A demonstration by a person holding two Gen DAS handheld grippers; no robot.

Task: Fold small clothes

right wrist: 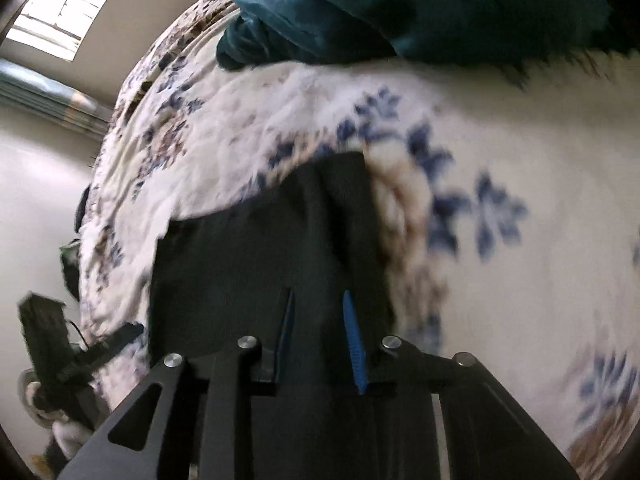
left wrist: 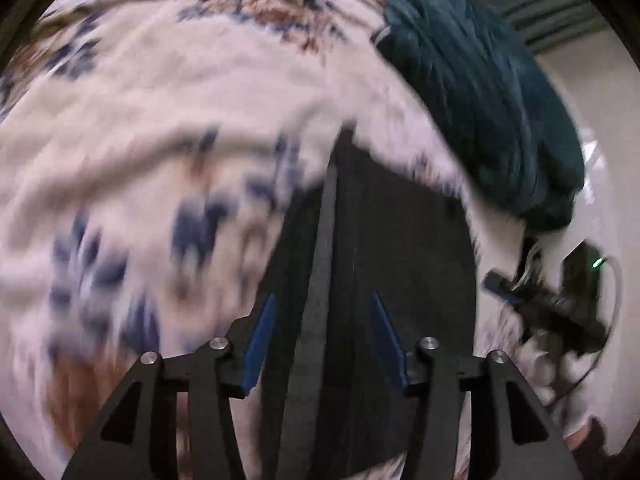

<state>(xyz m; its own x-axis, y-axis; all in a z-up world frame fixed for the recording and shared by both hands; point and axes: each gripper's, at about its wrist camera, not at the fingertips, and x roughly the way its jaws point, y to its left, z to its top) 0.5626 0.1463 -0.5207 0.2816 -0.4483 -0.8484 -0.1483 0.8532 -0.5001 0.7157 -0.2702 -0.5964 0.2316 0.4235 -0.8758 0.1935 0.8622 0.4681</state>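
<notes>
The black garment (left wrist: 384, 264) lies flat on the floral blanket (left wrist: 160, 128), running right under both grippers. Left gripper (left wrist: 324, 340) hangs over it with blue pads spread, a seam strip between them, nothing pinched. Right gripper (right wrist: 320, 340) sits over the same cloth (right wrist: 256, 248), jaws narrow but apart, not clamped either. The garment's far edge ends just ahead of the fingers. Past that there's plenty of bare blanket (right wrist: 500, 128), then a teal heap (right wrist: 400, 8) at the back.
</notes>
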